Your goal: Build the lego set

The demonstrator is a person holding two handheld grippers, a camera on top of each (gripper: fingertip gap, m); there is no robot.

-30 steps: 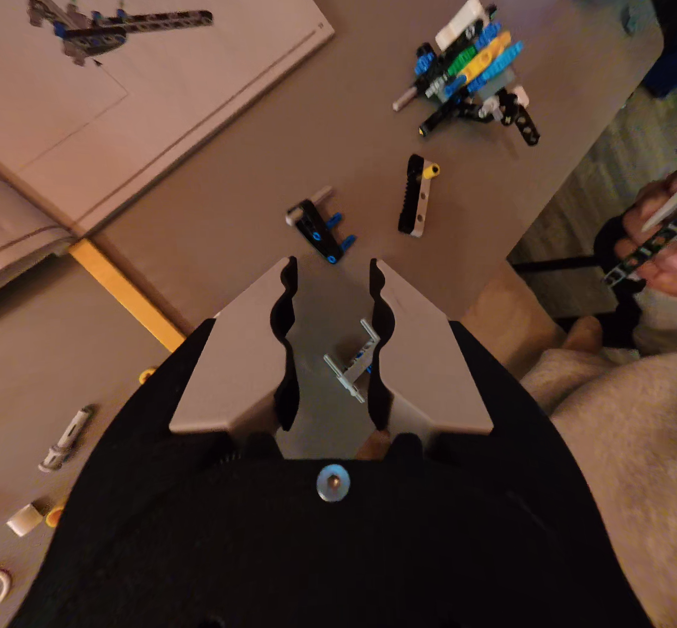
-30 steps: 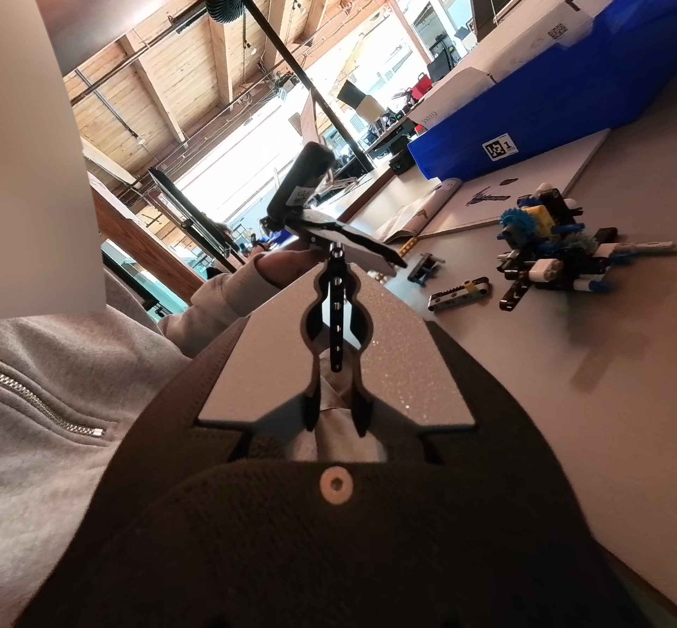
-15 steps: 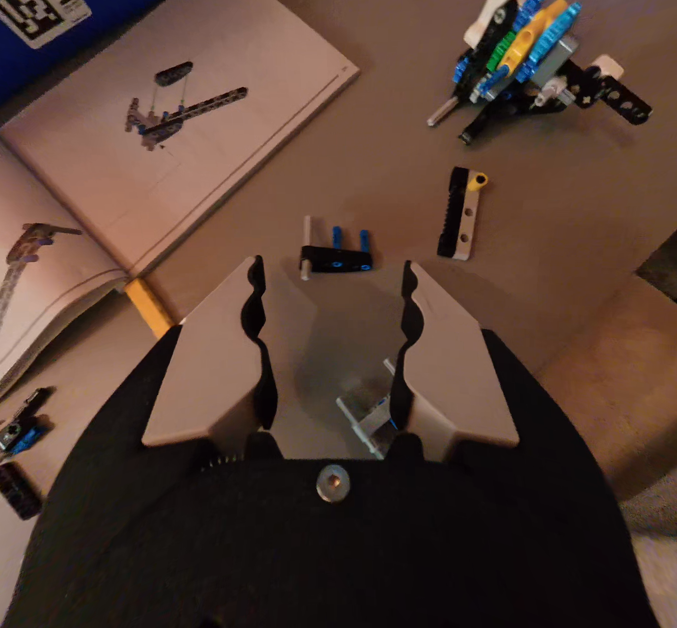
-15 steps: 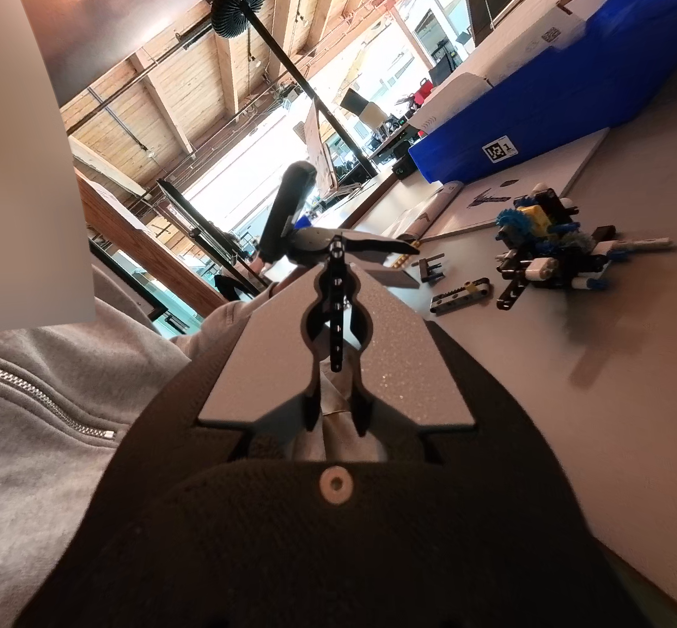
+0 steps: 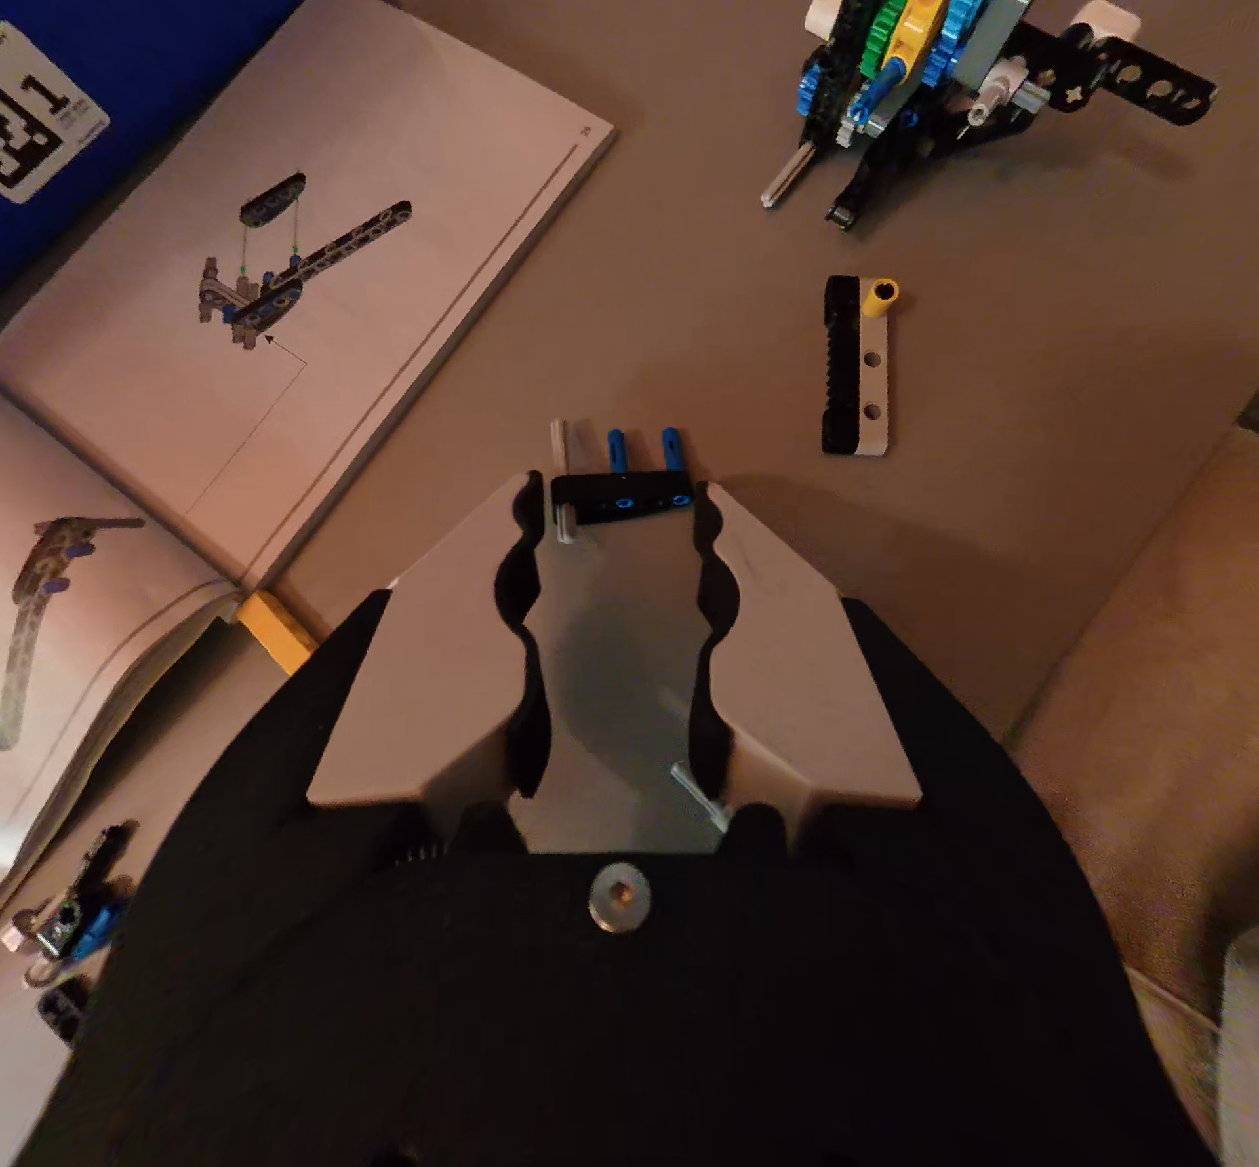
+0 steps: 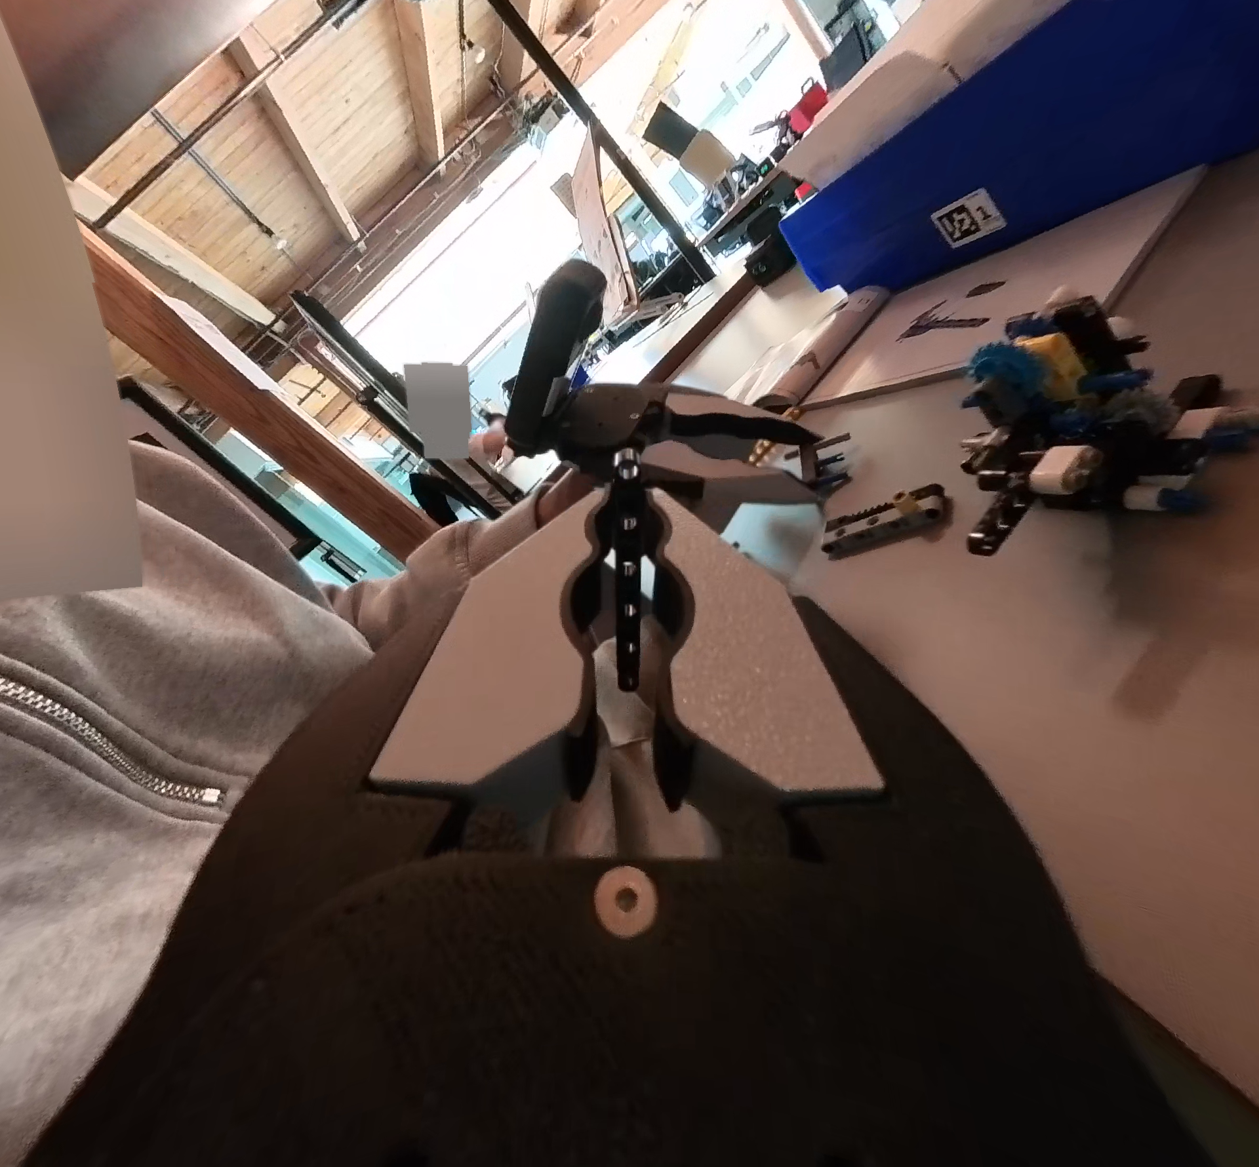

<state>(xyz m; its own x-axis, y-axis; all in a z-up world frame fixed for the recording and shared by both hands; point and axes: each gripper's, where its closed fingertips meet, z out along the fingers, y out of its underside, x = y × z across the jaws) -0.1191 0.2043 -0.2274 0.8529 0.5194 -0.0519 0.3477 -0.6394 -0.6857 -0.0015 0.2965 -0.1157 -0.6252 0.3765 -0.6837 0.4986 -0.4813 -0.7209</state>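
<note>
The left hand-held gripper (image 5: 616,487) hangs low over a grey-brown counter (image 5: 681,249) with its two fingers spread wide; a short black beam with two blue pins and a pale axle (image 5: 621,490) lies on the counter right between the fingertips, apparently not yet squeezed. A small grey piece (image 5: 698,794) shows on the counter deep between the fingers, beside the right one. Just to the right of the beam lies a black toothed rack joined to a grey beam with a yellow connector (image 5: 855,368). Farther off, at upper right, stands the partly built model (image 5: 954,44) with blue gears, a yellow and a green part and black arms. An open instruction booklet (image 5: 306,215) lies to the left, next to a blue bin (image 5: 136,10). A few loose parts (image 5: 68,923) sit at the lower left. The right hand-held gripper (image 6: 627,494) is raised off the counter, pressed together on a thin black beam with holes (image 6: 627,589), held upright in front of a grey zipped sleeve (image 6: 136,760).
</note>
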